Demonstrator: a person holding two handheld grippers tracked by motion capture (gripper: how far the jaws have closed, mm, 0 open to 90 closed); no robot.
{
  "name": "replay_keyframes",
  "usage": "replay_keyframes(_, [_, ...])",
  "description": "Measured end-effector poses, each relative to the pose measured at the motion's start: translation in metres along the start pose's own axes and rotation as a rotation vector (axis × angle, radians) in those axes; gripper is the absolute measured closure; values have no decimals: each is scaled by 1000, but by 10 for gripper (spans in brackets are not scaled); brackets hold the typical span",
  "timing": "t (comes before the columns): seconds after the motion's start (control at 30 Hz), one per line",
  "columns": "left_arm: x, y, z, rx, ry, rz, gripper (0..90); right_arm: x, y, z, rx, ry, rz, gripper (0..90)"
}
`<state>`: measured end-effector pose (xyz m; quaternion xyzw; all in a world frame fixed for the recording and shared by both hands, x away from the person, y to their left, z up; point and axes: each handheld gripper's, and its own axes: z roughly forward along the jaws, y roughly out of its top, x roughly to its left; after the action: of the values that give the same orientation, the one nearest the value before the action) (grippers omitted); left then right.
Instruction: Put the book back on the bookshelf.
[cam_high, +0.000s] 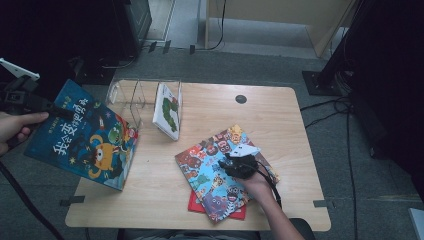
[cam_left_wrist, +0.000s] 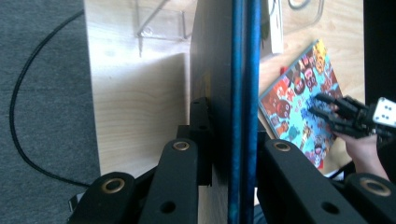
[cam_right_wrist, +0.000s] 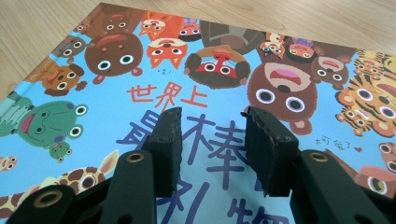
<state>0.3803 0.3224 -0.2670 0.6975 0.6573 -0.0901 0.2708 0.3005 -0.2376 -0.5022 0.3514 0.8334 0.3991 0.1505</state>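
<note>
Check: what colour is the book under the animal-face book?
Red, peeking out beneath the animal-face book; clearest in the high view.

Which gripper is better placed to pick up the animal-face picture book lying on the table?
Right. The right gripper hangs directly over the animal-face picture book with jaws open and nothing between them, while the left gripper is shut on the blue monster-cover book at the table's left edge.

Left claw: at far left, jaws clamped tight, hand gripping its handle. Right claw: pointing down, jaws parted, forearm extended.
</note>
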Motion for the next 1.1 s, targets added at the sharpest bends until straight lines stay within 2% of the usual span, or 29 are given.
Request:
replay_keyframes(0.07, [2,4,0,-7,9,-13,817,0,0,0,0,0,0,567])
replay_keyframes(0.2, [4,11,-1,-17,17,-12,819,0,0,0,0,1,0,567])
replay_keyframes(0.43, [10,25,-4,-46,10,-35,820,-1,0,0,-2,2,9,570])
replay_keyframes(0.63, [8,39,-6,-63,9,-34,818,-1,1,1,-4,6,14,559])
replay_keyframes(0.8, [9,51,-4,-75,10,-37,818,1,2,2,1,-3,-1,541])
replay_keyframes(1.1, [8,73,5,-93,9,-45,816,4,2,2,2,-4,-1,514])
